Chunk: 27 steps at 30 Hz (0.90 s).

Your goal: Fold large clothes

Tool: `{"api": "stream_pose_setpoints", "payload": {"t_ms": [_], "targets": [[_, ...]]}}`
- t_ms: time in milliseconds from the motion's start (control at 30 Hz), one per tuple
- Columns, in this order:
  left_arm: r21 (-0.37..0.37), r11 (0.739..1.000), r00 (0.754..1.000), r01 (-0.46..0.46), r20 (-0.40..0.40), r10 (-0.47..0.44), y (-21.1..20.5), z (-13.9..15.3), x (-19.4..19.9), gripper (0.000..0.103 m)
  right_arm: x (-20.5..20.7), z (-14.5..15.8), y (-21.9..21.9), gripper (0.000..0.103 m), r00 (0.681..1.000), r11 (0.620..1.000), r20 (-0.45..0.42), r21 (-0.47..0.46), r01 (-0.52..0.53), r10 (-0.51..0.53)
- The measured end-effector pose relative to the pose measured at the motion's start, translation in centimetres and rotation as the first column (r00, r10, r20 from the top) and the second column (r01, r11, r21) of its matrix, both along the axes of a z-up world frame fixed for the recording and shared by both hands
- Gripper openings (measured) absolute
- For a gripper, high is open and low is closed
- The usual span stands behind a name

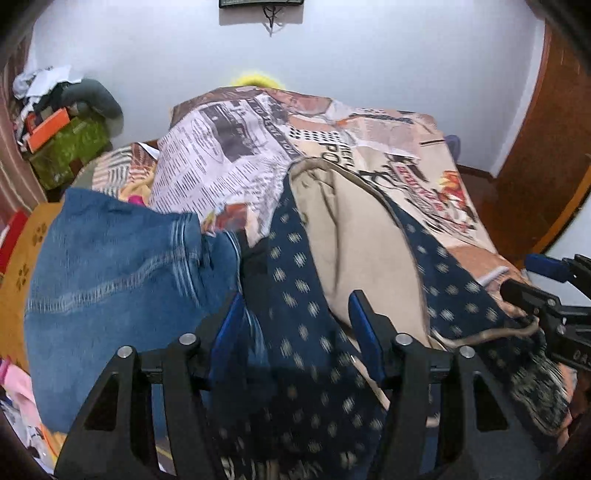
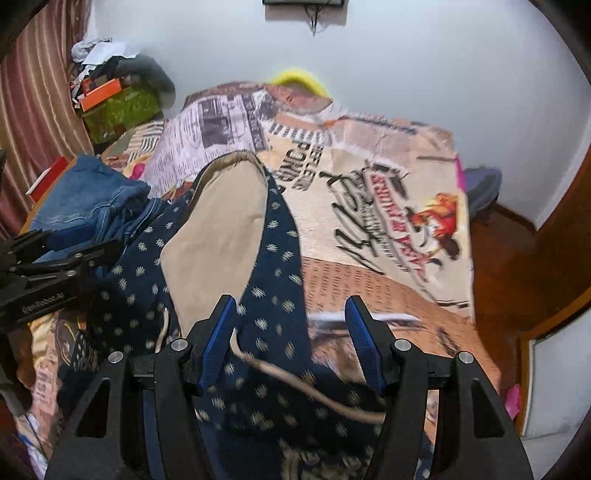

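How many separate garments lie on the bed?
2: a navy dotted garment with beige lining in the middle, and blue jeans to its left. Others may be hidden underneath.

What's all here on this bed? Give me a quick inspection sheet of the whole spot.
Surface: bed under a newspaper-print blanket.
Job's things: navy dotted garment with beige lining and a drawstring, spread lengthwise.
Clutter: blue jeans beside it; green box piled with items.
Grippers: left gripper and right gripper both open over the garment.
Cables: cord hanging from the wall fixture.
Surroundings: white wall, striped curtain, wooden door.
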<state>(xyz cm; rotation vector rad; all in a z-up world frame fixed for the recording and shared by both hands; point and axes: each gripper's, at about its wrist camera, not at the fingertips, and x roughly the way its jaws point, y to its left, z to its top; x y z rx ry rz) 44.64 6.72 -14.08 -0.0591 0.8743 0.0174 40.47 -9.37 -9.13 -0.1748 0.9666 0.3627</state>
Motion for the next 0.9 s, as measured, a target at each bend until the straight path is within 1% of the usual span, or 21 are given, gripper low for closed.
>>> {"api": "stream_pose_setpoints", "payload": {"t_ms": [67,133,200,333,400,467,500,533,567,600,633,667,700,733,767,833,900], "targets": [[-0.005,1.000,1.000,0.002,-0.012,-0.002,0.0,-0.6,1.1,0.051,1.2,-0.5,0.2,0.057,1.000,1.000,-0.026,0.027,0.004,-0.003],[-0.023,1.000,1.000,0.012,-0.027,-0.013,-0.1,-1.3,2.3,0.050,2.5,-1.1,0.4,0.057,0.998,0.998,-0.057,0.062,0.012,-0.009],[-0.014,1.000,0.999,0.014,-0.041,-0.014,-0.4,-2.0,3.4,0.050,4.1,-2.1,0.6,0.057,0.995,0.995,-0.100,0.088,0.039,-0.030],[0.000,1.000,0.996,0.008,-0.093,-0.008,-0.5,-4.1,5.5,0.050,6.6,-4.1,0.8,0.057,0.984,0.991,-0.159,0.095,0.090,-0.074],[0.003,1.000,0.993,-0.004,-0.118,0.005,-0.3,-5.1,6.5,0.048,7.7,-5.4,0.9,0.057,0.976,0.990,-0.197,0.088,0.107,-0.088],[-0.003,1.000,0.989,-0.017,-0.147,0.016,0.1,-6.2,7.3,0.043,8.4,-6.3,1.1,0.057,0.970,0.990,-0.223,0.087,0.116,-0.094],[-0.010,1.000,0.987,-0.023,-0.159,0.021,0.2,-6.7,7.6,0.041,8.5,-6.5,1.2,0.057,0.972,0.990,-0.214,0.082,0.116,-0.096],[-0.012,1.000,0.985,-0.029,-0.168,0.026,0.3,-7.1,7.8,0.037,8.6,-6.5,1.4,0.057,0.975,0.991,-0.202,0.074,0.112,-0.096],[-0.002,0.999,0.984,-0.035,-0.173,0.034,0.3,-7.5,7.9,0.030,8.4,-6.4,1.7,0.057,0.979,0.993,-0.185,0.056,0.102,-0.090],[0.005,0.999,0.984,-0.034,-0.173,0.034,0.2,-7.6,8.0,0.025,8.2,-6.3,2.2,0.057,0.983,0.996,-0.166,0.032,0.080,-0.074],[0.001,1.000,0.985,-0.028,-0.171,0.028,0.0,-7.6,8.0,0.017,8.2,-6.3,2.5,0.056,0.986,0.998,-0.155,0.019,0.064,-0.060],[-0.004,1.000,0.986,-0.022,-0.166,0.021,-0.1,-7.4,7.9,0.013,7.9,-6.4,2.7,0.053,0.989,0.999,-0.140,0.002,0.043,-0.042],[-0.005,1.000,0.987,-0.015,-0.158,0.014,-0.3,-7.2,7.7,0.012,7.7,-6.4,3.0,0.046,0.992,1.000,-0.128,-0.013,0.018,-0.019],[-0.005,1.000,0.988,-0.008,-0.152,0.007,-0.4,-7.0,7.6,0.010,7.5,-6.4,3.2,0.035,0.993,1.000,-0.120,-0.020,-0.007,0.004],[-0.005,1.000,0.990,-0.001,-0.142,0.000,-0.6,-6.6,7.2,0.010,7.2,-6.3,3.3,0.029,0.993,0.999,-0.118,-0.021,-0.024,0.022],[0.000,1.000,0.992,0.005,-0.126,-0.005,-0.8,-5.9,6.7,0.010,6.7,-5.9,3.2,0.012,0.994,0.999,-0.110,-0.039,-0.025,0.021],[-0.011,1.000,0.994,0.014,-0.104,-0.015,-0.9,-4.7,5.8,0.009,5.9,-4.8,2.9,0.009,0.995,0.999,-0.096,-0.029,-0.024,0.021]]}}
